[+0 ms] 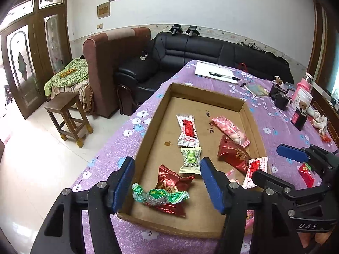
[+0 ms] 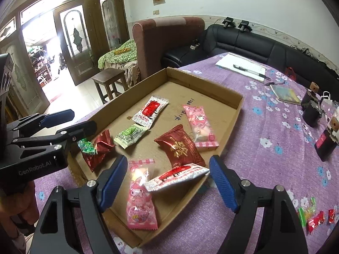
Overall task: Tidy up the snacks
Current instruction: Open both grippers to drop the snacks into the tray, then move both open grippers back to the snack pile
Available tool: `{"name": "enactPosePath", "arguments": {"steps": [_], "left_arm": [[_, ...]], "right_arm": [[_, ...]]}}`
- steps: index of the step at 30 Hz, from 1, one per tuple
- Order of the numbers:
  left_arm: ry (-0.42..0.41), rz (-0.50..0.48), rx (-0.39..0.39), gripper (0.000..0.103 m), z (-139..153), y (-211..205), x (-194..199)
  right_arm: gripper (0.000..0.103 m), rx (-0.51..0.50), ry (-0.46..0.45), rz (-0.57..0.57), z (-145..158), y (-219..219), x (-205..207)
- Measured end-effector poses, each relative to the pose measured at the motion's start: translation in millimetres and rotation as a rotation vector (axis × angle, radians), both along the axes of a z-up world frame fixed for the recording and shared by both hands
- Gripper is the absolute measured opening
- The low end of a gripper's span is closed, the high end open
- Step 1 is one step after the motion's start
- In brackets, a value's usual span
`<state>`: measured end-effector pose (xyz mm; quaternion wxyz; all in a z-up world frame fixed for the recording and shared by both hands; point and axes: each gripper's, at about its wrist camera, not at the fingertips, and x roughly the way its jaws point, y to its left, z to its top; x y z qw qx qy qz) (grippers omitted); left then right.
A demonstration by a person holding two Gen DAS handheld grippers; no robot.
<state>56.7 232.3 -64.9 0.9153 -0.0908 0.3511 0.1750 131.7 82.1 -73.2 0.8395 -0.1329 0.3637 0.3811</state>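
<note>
A shallow cardboard tray (image 1: 148, 131) (image 2: 203, 84) lies on the purple flowered cloth and holds several wrapped snacks. My left gripper (image 1: 167, 169) (image 2: 82, 119) hangs open over the tray's near left corner. Under it lie a green twisted candy (image 1: 159, 196) and a red packet (image 1: 173, 181), untouched by the pads. My right gripper (image 2: 168, 165) (image 1: 267, 163) is open over the tray's near right side. A white-and-red packet (image 2: 175, 175) lies tilted between its fingers, beside a pink packet (image 2: 141, 199); neither is pressed. Further in lie a pale green packet (image 1: 190, 158) and a dark red packet (image 2: 180, 146).
Loose candies (image 2: 313, 216) lie on the cloth right of the tray. A notepad with a pen (image 1: 218, 74), a small book (image 2: 286, 94), dark bottles (image 2: 311, 110) and a pink-lidded jar (image 1: 303, 93) stand further back. A wooden stool (image 1: 67, 116) and sofas are beyond the table's left edge.
</note>
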Motion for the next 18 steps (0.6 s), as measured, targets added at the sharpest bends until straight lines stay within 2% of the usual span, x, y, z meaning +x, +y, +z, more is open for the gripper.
{"name": "enactPosePath", "arguments": {"steps": [7,10,18], "left_arm": [[-0.01,0.008,0.033,0.068,8.4,-7.9,-3.3],[-0.016,0.01,0.051,0.072,12.5,-11.8,-5.2],[-0.016,-0.012,0.065,0.076,17.1,-29.6,-3.4]], "right_arm": [[0.079,0.018,-0.011,-0.021,7.2,-21.8,-9.0],[0.079,0.028,-0.015,-0.038,10.2,-35.4,-11.2],[0.079,0.053,-0.018,-0.113,11.5,-87.8,-17.1]]}}
